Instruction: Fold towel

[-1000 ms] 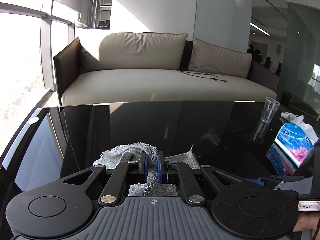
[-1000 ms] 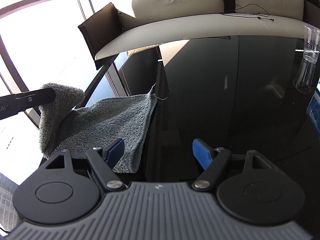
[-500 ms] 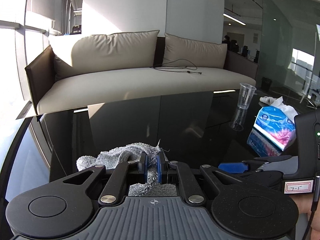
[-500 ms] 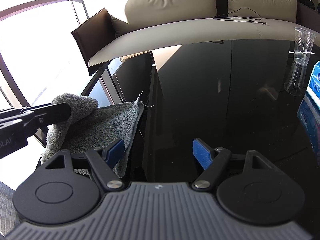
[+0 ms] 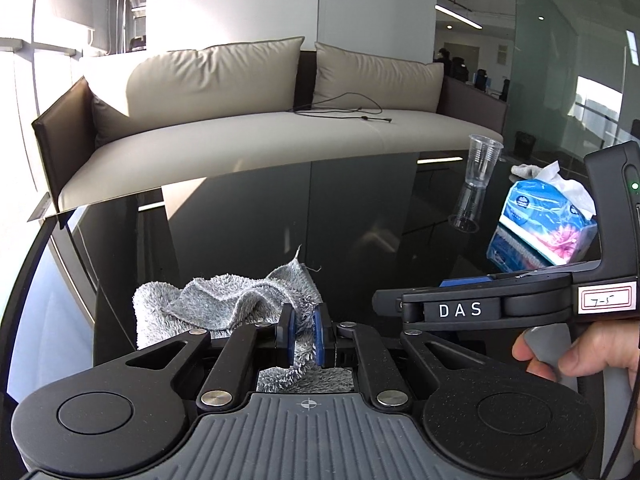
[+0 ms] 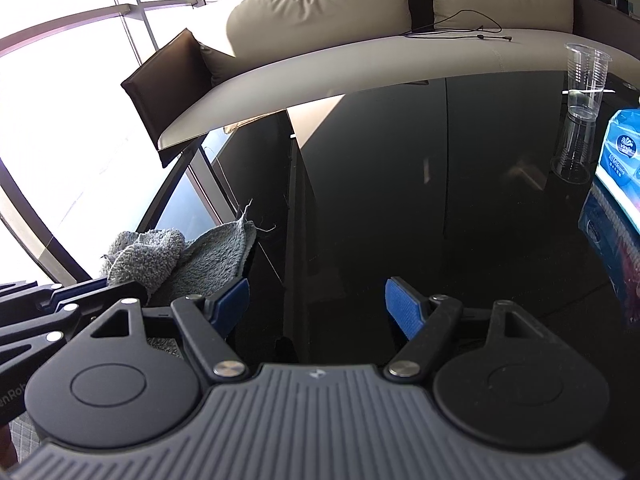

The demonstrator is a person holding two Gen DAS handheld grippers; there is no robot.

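Observation:
A grey fluffy towel lies bunched on the glossy black table. My left gripper is shut on a fold of the towel, which hangs between its blue pads. In the right wrist view the towel lies at the left, its corner sticking up, and the left gripper's fingers reach into it. My right gripper is open and empty, over bare table just right of the towel. It also shows in the left wrist view, side on, close at the right.
A clear plastic cup and a blue tissue pack stand at the table's far right. A beige sofa with a cable runs behind the table. The table's left edge is near the towel.
My left gripper has carried the towel fold to the right, bunching the towel more. The right gripper has come closer beside the left one and stays open.

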